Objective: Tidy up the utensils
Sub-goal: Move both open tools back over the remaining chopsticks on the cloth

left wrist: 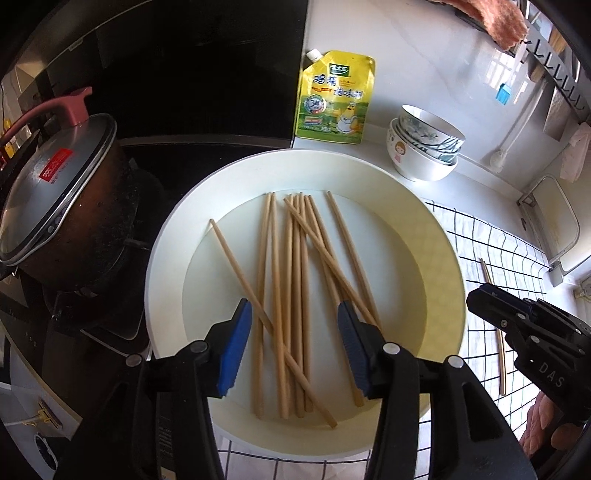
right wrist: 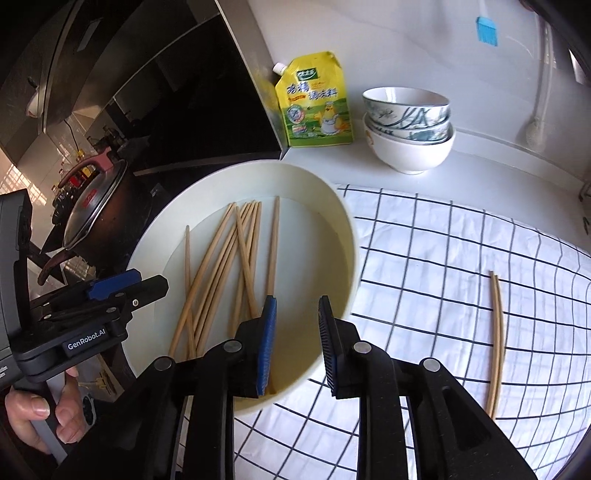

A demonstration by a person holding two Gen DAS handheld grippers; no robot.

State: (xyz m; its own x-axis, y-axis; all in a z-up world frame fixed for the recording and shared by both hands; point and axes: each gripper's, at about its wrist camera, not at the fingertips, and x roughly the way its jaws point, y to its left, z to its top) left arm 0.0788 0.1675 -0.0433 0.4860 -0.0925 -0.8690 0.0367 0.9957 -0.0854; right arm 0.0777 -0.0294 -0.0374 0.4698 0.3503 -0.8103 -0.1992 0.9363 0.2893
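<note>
Left hand-held gripper (left wrist: pixel 294 345) spread wide, nothing pinched, hovering over near side of white basin (left wrist: pixel 170 266), blue pads either side of the chopstick pile. Loose chopsticks (left wrist: pixel 291 295) lying flat in basin bottom, mostly parallel, a few crossed diagonally over the rest, one apart at left side. Right hand-held gripper (right wrist: pixel 297 345) also spread, empty, poised above basin's near-right rim (right wrist: pixel 347 236); left pad close to the end of one chopstick (right wrist: pixel 273 243), contact not clear. Pair of chopsticks (right wrist: pixel 496 343) laid side by side on checked cloth (right wrist: pixel 424 258), well apart from basin, right of right hand-held gripper. Cloth spread on white tabletop (right wrist: pixel 480 162), basin's right edge overlapping it. Yellow seasoning pouch (left wrist: pixel 336 98) standing against wall behind basin. Stacked bowls (left wrist: pixel 424 147) just right of pouch, patterned ones nested in plain white one. Dark pot with glass lid (left wrist: pixel 55 195) on stove, left of basin. Blue brush (right wrist: pixel 487 31) hanging on wall above. Left-hand fingers (right wrist: pixel 37 410) wrapped round handle, seen at lower left of right wrist view.
</note>
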